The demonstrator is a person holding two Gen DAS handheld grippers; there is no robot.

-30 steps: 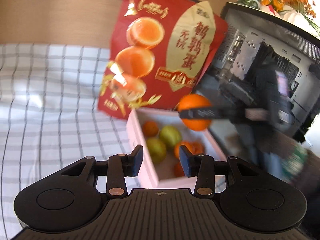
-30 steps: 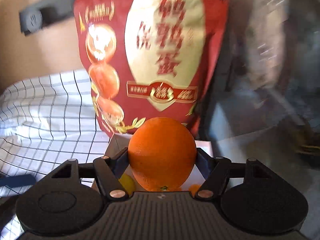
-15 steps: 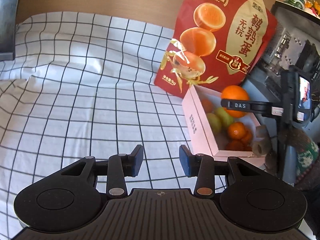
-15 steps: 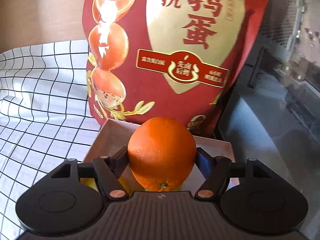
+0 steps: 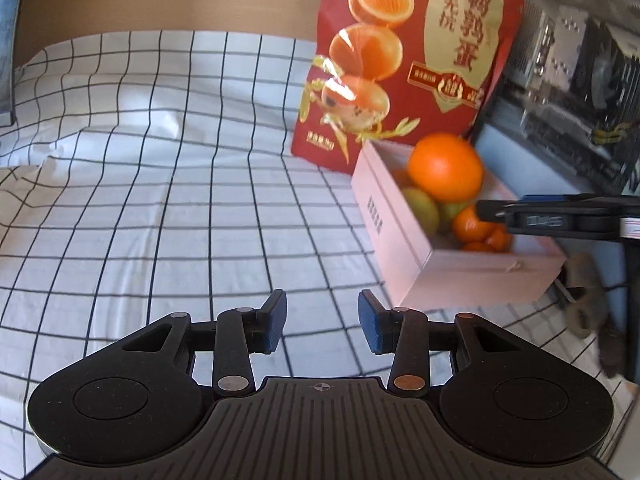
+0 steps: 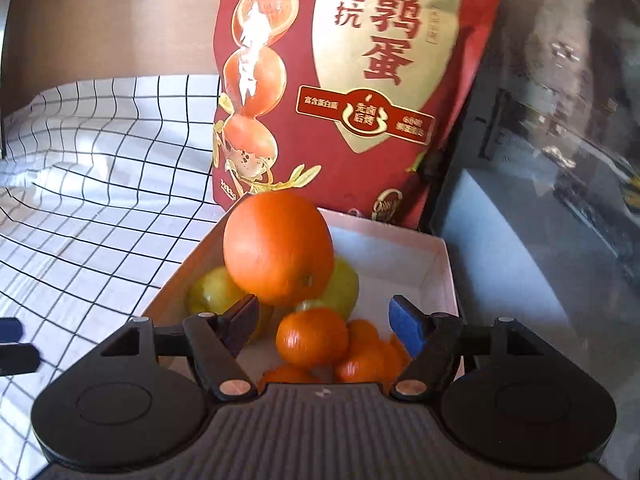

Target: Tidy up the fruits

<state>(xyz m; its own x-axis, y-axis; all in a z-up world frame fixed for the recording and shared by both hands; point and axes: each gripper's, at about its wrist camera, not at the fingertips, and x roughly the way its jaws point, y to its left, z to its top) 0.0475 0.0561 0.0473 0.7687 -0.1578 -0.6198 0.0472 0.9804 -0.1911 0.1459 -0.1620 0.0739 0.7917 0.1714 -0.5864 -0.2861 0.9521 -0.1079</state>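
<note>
Above the pink box, the right claw is opening and has just let go: the large orange drops onto the green fruits. The left claw stays narrow, empty.

Right claw jaws opening; the large orange, clamped between the pads half a second ago, is now free of them, blurred, just above the green fruit in the pink box. Left claw has sunk beside the box.
</note>
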